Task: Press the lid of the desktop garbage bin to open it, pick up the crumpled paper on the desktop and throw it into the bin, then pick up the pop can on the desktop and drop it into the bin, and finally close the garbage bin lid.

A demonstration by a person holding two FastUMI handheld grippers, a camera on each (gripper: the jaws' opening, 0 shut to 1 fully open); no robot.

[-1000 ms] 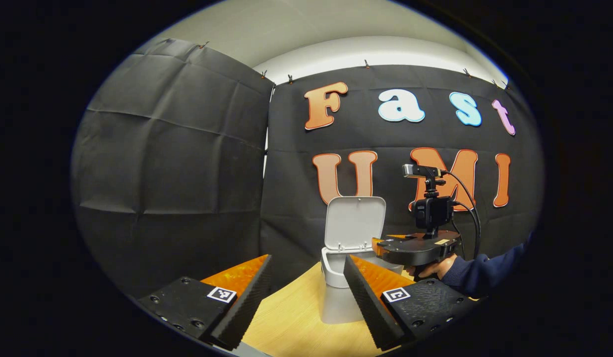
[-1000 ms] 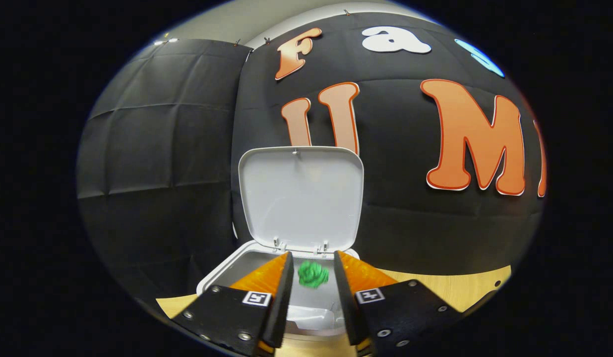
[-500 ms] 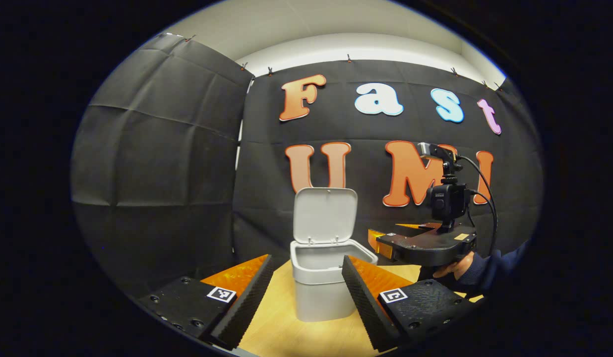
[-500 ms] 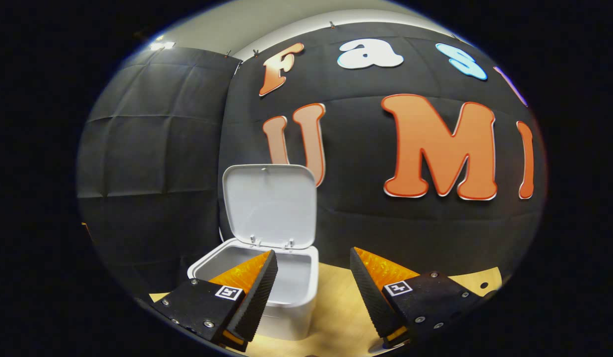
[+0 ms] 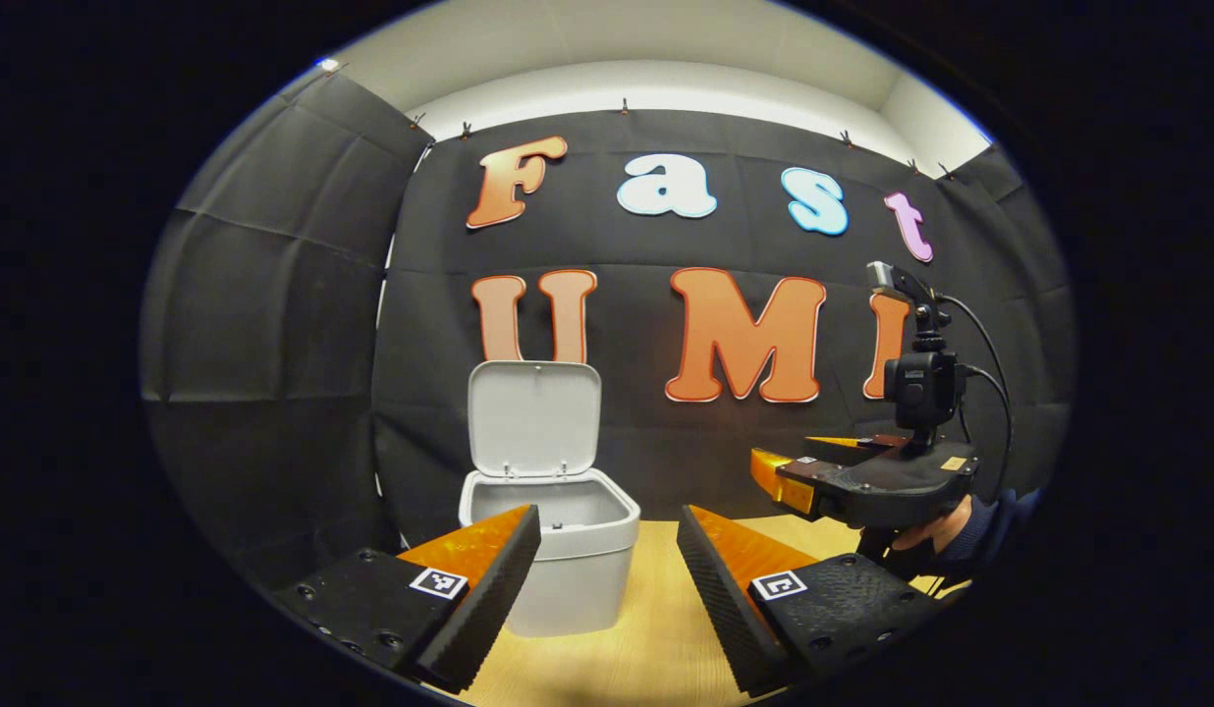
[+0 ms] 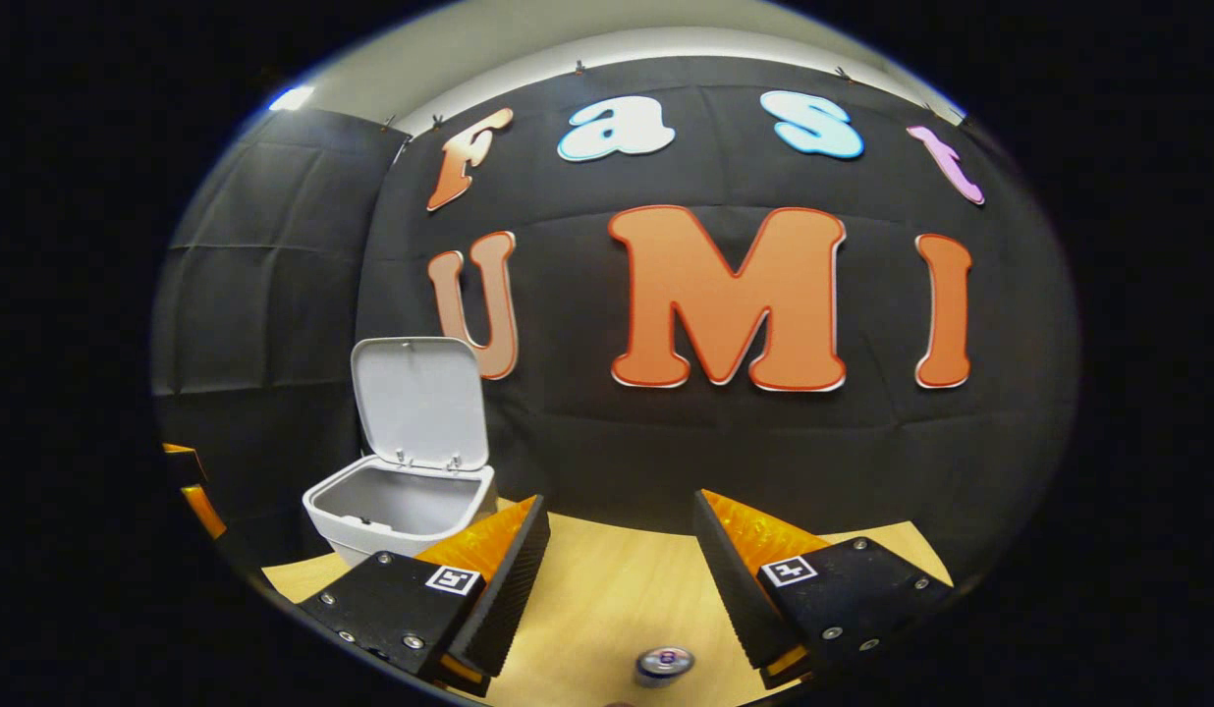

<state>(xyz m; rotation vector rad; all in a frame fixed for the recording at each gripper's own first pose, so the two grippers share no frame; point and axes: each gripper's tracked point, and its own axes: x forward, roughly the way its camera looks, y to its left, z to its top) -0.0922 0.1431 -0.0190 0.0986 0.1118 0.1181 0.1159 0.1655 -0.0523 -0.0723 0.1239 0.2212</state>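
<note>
The grey desktop bin (image 5: pixel 558 565) stands on the wooden table with its lid (image 5: pixel 535 417) upright. My left gripper (image 5: pixel 609 520) is open and empty, and the bin sits just behind its left finger. To the right a hand (image 5: pixel 936 530) holds my right gripper (image 5: pixel 784 462) above the table, well apart from the bin. In the right gripper view the bin (image 6: pixel 396 516) is at the left with its lid (image 6: pixel 420 403) raised; its rim hides the bottom. My right gripper (image 6: pixel 622 506) is open and empty. The pop can (image 6: pixel 664 663) shows its silver top low between the fingers.
The wooden table (image 6: pixel 617 589) runs back to the black cloth wall. A part of the left gripper (image 6: pixel 190 486) shows at the left edge of the right gripper view, beside the bin.
The right gripper opened over the bin, the green crumpled paper dropped in, and it swung right and away. The can top came into its view. The left gripper turned right, shifting the bin leftward.
</note>
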